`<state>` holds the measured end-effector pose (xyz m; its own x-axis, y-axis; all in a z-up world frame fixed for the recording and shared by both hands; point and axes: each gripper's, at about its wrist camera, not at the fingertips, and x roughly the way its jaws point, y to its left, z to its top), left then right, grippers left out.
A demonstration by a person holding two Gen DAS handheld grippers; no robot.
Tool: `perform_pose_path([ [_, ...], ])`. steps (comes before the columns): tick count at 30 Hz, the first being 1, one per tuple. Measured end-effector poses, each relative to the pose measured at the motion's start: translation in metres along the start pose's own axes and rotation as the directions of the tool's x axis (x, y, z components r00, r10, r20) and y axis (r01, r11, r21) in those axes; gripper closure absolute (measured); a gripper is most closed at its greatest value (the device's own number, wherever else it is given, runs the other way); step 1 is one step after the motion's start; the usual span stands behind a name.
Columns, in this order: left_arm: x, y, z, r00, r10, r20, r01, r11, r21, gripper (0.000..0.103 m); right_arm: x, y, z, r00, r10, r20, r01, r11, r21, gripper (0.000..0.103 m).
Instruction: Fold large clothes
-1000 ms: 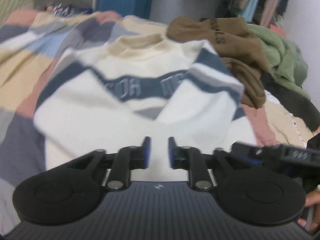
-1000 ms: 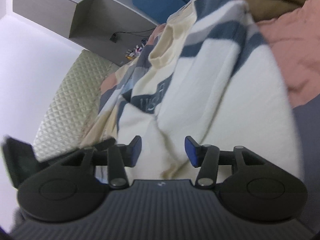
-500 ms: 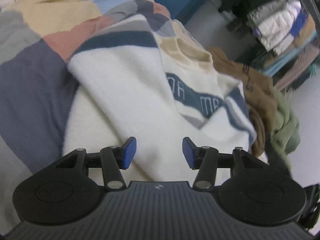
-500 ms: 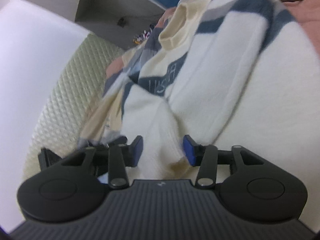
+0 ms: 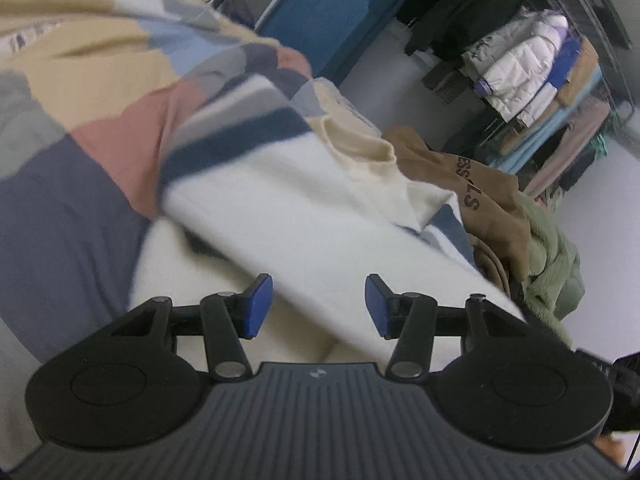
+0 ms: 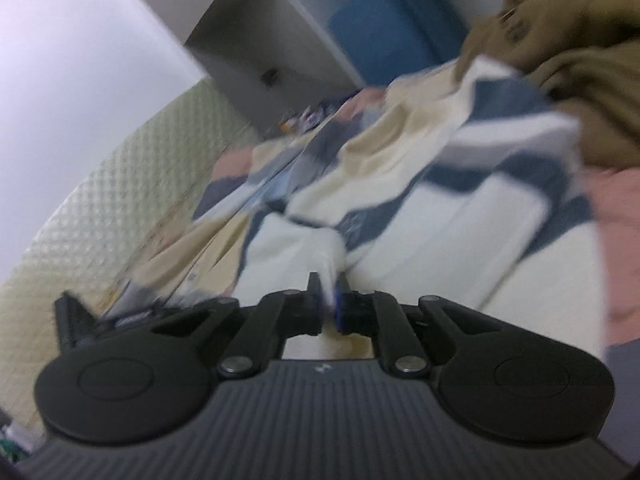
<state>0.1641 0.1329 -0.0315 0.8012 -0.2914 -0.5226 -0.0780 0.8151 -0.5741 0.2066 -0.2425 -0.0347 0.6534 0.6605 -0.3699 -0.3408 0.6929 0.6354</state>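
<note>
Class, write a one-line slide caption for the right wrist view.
Right gripper shut on a fold of the cream striped sweater.

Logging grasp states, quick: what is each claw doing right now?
Left claw: open, holding nothing, over the white sweater.
Right claw: closed, pinching a fold of the sweater.

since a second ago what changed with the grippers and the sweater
The right gripper closed on a fold of the cream striped sweater; it was open before. The left gripper opened wider and swung toward the sweater's left side, holding nothing. The brown hoodie stayed piled beside it.
</note>
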Motion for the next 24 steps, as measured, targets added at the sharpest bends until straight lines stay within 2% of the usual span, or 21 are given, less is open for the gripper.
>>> perform_pose_path([
  [2, -0.006, -0.001, -0.001, 1.000, 0.001, 0.010, -0.001, 1.000, 0.011, 0.046, -0.008, -0.010, 0.003, 0.996, -0.077, 0.036, 0.076, 0.997, 0.014, 0.095],
  [4, -0.012, -0.001, -0.001, 1.000, 0.016, 0.012, -0.016, 0.999, 0.027, 0.046, -0.008, -0.019, 0.003, 0.981, -0.186, 0.047, 0.186, 0.982, 0.014, 0.095],
  [6, -0.018, 0.000, -0.003, 0.999, 0.047, 0.014, -0.048, 0.998, 0.041, 0.046, -0.005, -0.035, 0.000, 0.955, -0.296, 0.027, 0.295, 0.955, 0.034, 0.094],
  [8, -0.023, 0.002, -0.004, 0.995, 0.097, 0.014, -0.097, 0.994, 0.056, 0.046, 0.005, -0.052, -0.008, 0.936, -0.350, -0.028, 0.351, 0.935, 0.058, 0.094],
  [10, -0.029, 0.008, -0.004, 0.991, 0.136, -0.006, -0.136, 0.990, 0.044, 0.046, 0.017, -0.061, -0.016, 0.928, -0.366, -0.070, 0.371, 0.926, 0.073, 0.094],
  [12, -0.038, 0.016, -0.004, 0.987, 0.162, -0.024, -0.162, 0.987, 0.007, 0.046, 0.020, -0.059, -0.019, 0.919, -0.386, -0.075, 0.390, 0.919, 0.056, 0.093],
  [16, -0.060, 0.027, -0.010, 0.978, 0.205, -0.028, -0.206, 0.978, -0.020, 0.046, 0.010, -0.049, -0.019, 0.923, -0.382, -0.053, 0.384, 0.922, 0.051, 0.091],
  [18, -0.070, 0.025, -0.015, 0.973, 0.228, -0.021, -0.229, 0.973, -0.007, 0.046, 0.007, -0.043, -0.018, 0.925, -0.376, -0.052, 0.379, 0.923, 0.061, 0.083],
  [20, -0.076, 0.025, -0.022, 0.976, 0.218, -0.030, -0.219, 0.975, -0.035, 0.046, -0.001, -0.036, -0.017, 0.929, -0.367, -0.035, 0.369, 0.926, 0.077, 0.056],
  [22, -0.077, 0.026, -0.027, 0.978, 0.202, -0.045, -0.205, 0.976, -0.069, 0.046, -0.009, -0.021, -0.016, 0.942, -0.335, -0.010, 0.335, 0.940, 0.064, 0.049],
  [24, -0.075, 0.025, -0.029, 0.975, 0.214, -0.052, -0.218, 0.974, -0.066, 0.046, -0.017, -0.002, -0.016, 0.956, -0.295, 0.013, 0.294, 0.955, 0.024, 0.049],
])
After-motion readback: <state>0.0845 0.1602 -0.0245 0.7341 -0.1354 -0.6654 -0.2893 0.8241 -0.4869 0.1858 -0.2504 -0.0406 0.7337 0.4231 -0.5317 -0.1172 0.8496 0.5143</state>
